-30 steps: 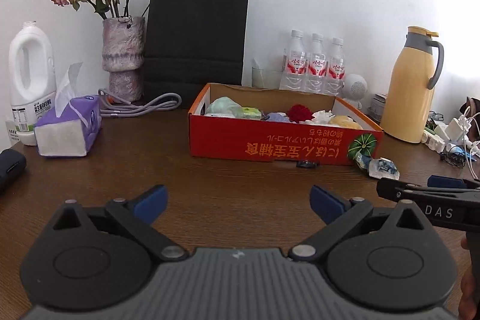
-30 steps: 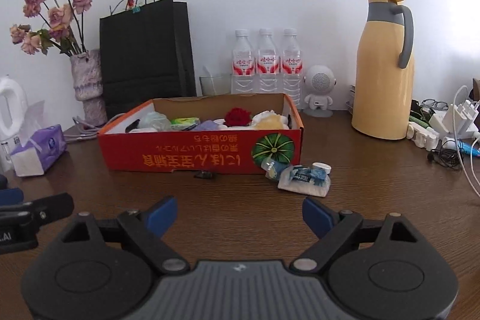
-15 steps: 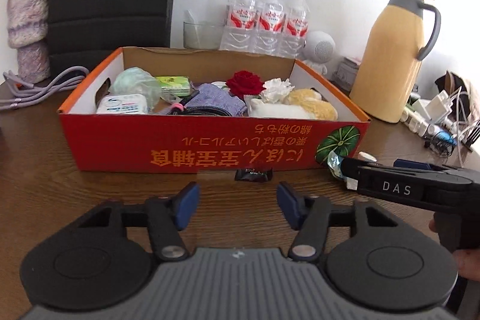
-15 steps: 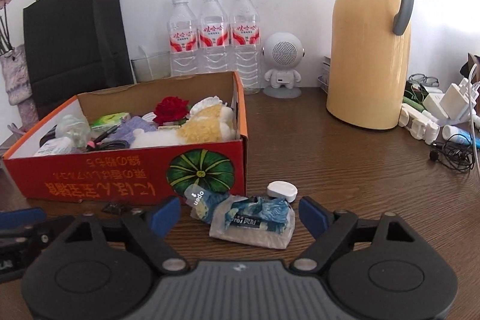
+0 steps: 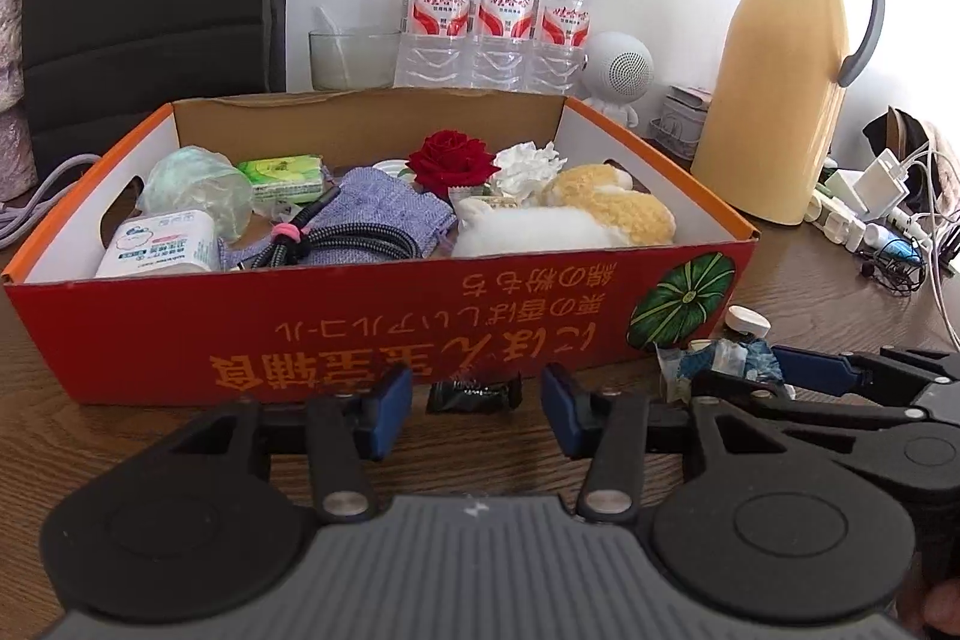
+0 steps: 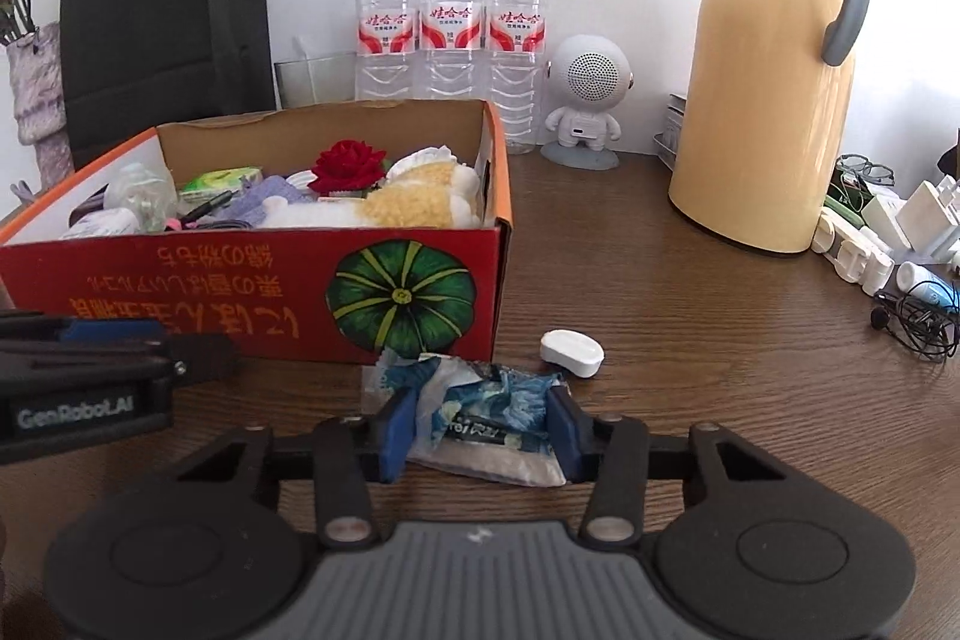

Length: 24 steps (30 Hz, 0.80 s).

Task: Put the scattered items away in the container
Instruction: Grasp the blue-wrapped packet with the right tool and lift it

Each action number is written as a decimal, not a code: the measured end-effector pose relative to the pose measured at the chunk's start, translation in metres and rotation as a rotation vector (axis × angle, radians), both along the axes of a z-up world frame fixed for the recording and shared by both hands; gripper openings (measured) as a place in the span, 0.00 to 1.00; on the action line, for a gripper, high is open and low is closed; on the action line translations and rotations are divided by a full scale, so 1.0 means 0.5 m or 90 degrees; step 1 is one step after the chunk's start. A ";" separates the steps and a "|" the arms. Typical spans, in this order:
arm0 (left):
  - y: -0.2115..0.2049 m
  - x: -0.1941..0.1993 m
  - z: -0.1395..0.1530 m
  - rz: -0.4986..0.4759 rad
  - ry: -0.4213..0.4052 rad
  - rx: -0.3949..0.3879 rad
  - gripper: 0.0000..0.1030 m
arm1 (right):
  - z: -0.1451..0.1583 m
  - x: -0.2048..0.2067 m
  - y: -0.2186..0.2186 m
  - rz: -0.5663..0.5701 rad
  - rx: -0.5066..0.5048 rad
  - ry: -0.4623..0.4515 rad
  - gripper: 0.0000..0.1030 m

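Both tongs have advanced to the red box [image 5: 360, 340]. Right tongs [image 6: 480, 427] now bracket the blue packet [image 6: 492, 412], pads touching; left tongs [image 5: 474, 415], half-spread, flank the dark sachet [image 5: 473, 394]. Pickups are imminent.

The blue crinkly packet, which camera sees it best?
The right wrist view: the packet lies whole between the right gripper pads. The left wrist view catches only a corner, partly behind that gripper's fingers.
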<state>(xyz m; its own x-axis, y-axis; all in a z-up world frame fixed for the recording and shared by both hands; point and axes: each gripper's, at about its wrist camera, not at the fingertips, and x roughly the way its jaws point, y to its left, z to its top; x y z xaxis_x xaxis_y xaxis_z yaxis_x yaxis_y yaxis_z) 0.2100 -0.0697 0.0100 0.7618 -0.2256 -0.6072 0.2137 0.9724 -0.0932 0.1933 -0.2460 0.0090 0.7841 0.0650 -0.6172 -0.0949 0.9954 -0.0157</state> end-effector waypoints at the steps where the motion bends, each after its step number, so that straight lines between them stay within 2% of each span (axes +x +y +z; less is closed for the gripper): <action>1: -0.003 0.003 -0.003 0.001 0.006 0.002 0.47 | 0.003 -0.003 -0.004 -0.002 0.006 0.002 0.39; 7: -0.019 0.009 -0.012 0.005 0.013 0.026 0.42 | 0.036 -0.032 -0.028 0.005 0.050 -0.019 0.36; 10: -0.029 0.009 -0.013 0.024 0.010 0.052 0.28 | 0.041 -0.040 -0.034 0.010 0.057 -0.025 0.36; 16: -0.028 -0.017 -0.006 0.031 0.005 0.048 0.19 | 0.035 -0.044 -0.039 0.008 0.067 -0.019 0.36; 19: -0.021 -0.056 0.004 0.045 -0.015 0.049 0.18 | 0.041 -0.048 -0.041 0.020 0.079 -0.030 0.36; 24: 0.023 -0.164 0.070 0.076 -0.090 0.043 0.18 | 0.047 -0.070 -0.024 0.044 0.091 -0.057 0.36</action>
<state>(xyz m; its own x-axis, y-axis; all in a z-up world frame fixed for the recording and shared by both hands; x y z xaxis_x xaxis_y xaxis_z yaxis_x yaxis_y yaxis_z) 0.1279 -0.0581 0.0451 0.8590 -0.0911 -0.5038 0.1034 0.9946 -0.0035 0.1581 -0.2578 0.0326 0.8264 0.2025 -0.5255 -0.1675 0.9793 0.1141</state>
